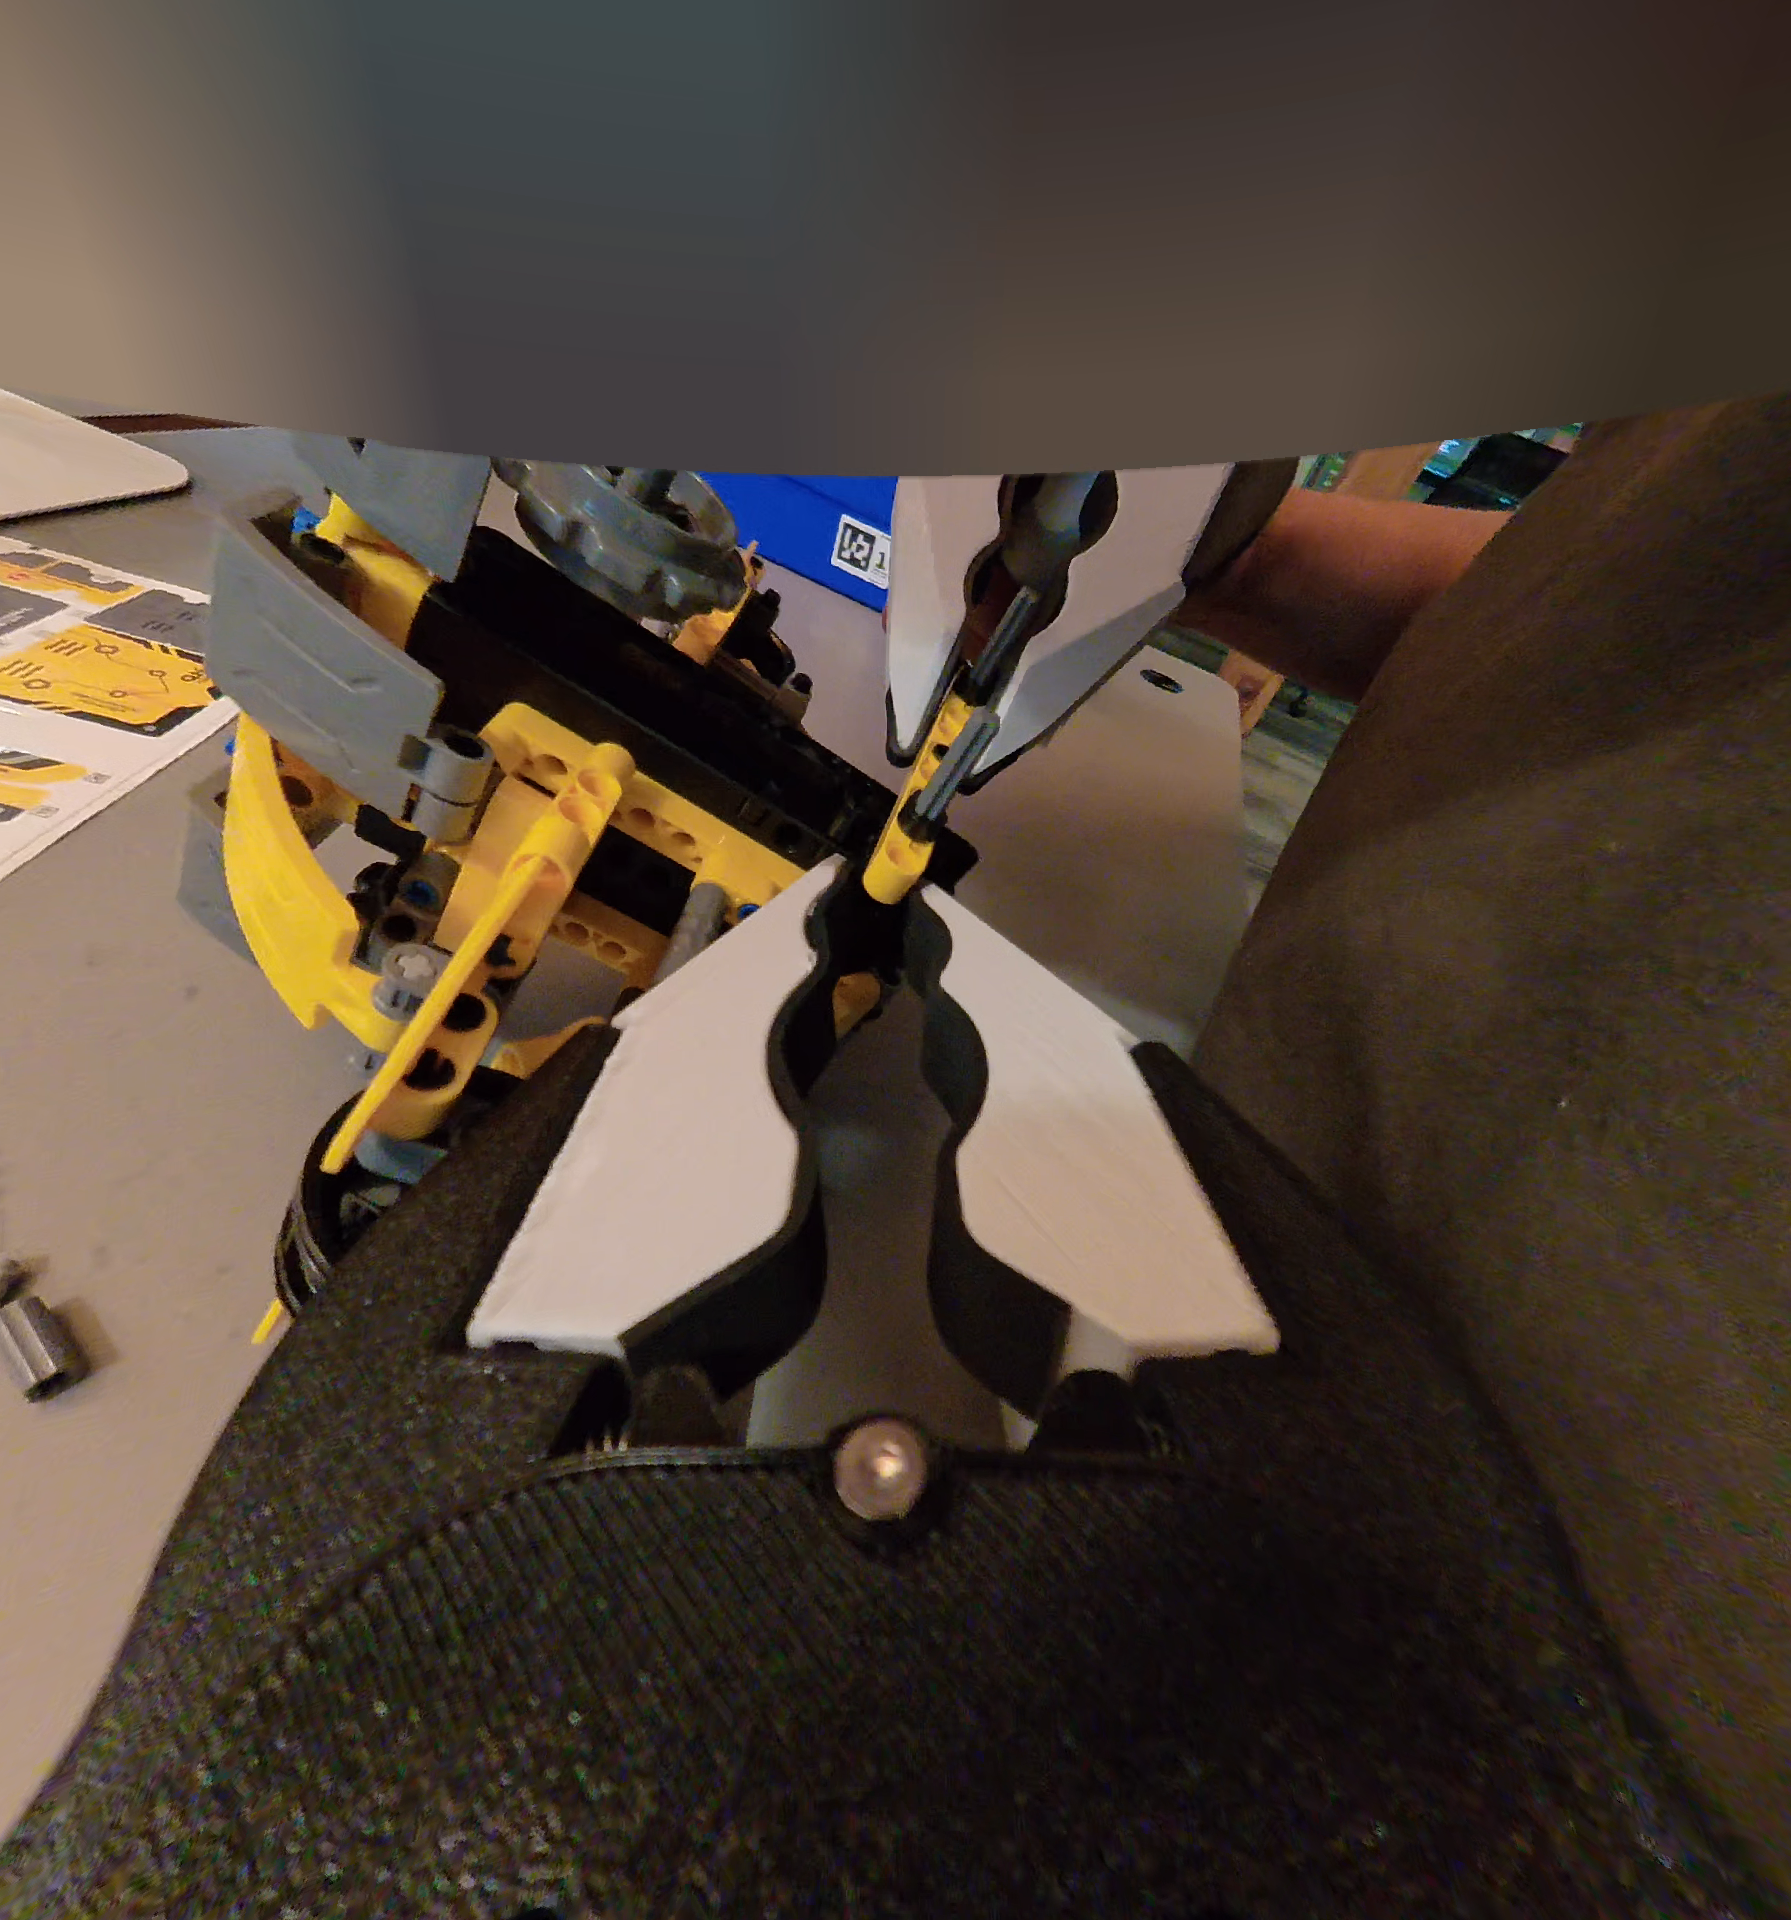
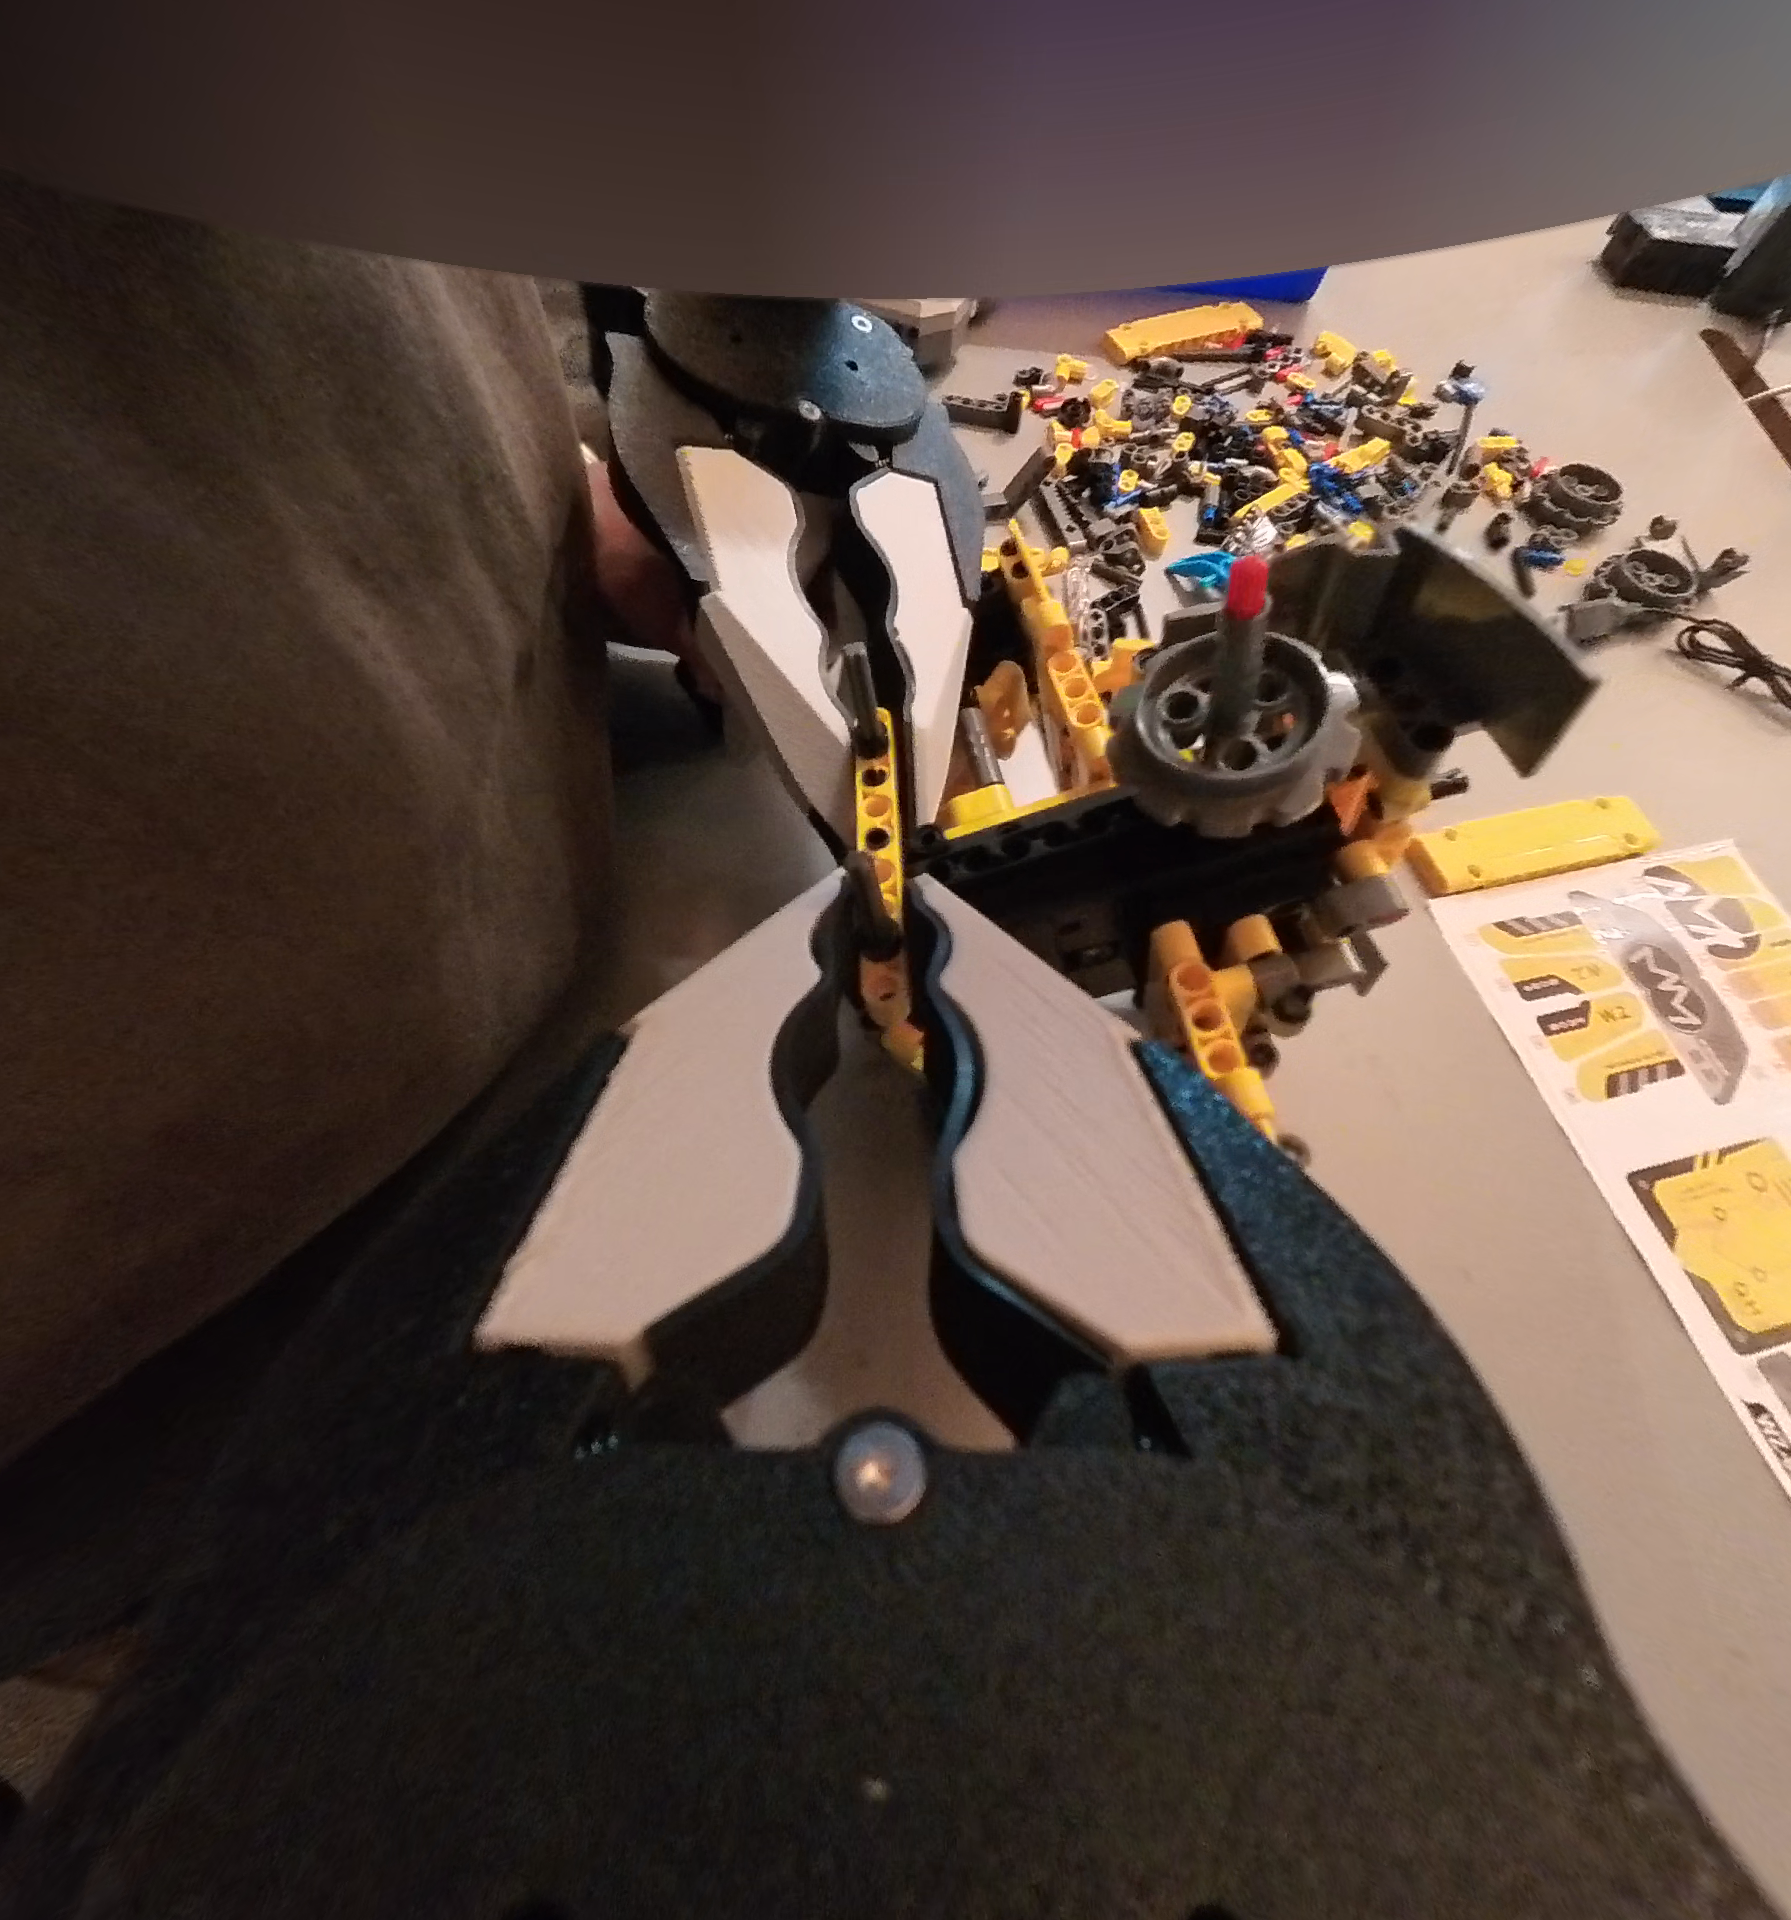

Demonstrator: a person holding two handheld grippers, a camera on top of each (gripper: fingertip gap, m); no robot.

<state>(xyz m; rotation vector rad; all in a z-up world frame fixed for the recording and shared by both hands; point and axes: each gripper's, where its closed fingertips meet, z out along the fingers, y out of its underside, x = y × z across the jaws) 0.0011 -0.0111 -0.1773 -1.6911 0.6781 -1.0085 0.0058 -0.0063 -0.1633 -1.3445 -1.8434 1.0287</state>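
A thin yellow beam with holes (image 1: 912,821), with a dark axle along it, stands at the corner of a yellow, black and grey toy brick model (image 1: 579,727). My left gripper (image 1: 875,878) is shut on the beam's lower end. My right gripper (image 1: 938,753) comes from the far side and is shut on its upper end. In the right wrist view the beam (image 2: 878,800) runs between my right gripper (image 2: 875,878) near the camera and my left gripper (image 2: 880,821) beyond. The model (image 2: 1130,862) carries a grey toothed wheel (image 2: 1223,727) with a red-tipped axle (image 2: 1246,592).
A pile of loose small parts (image 2: 1286,447) lies on the grey table behind the model. There are also sticker sheets (image 2: 1649,1091) (image 1: 49,665), a yellow panel (image 2: 1535,842), a black cable (image 2: 1764,665) and two small grey parts (image 1: 23,1330). A person's dark clothing (image 1: 1597,1039) fills one side. Only a small space, under 4 cm, lies between the two pairs of fingers.
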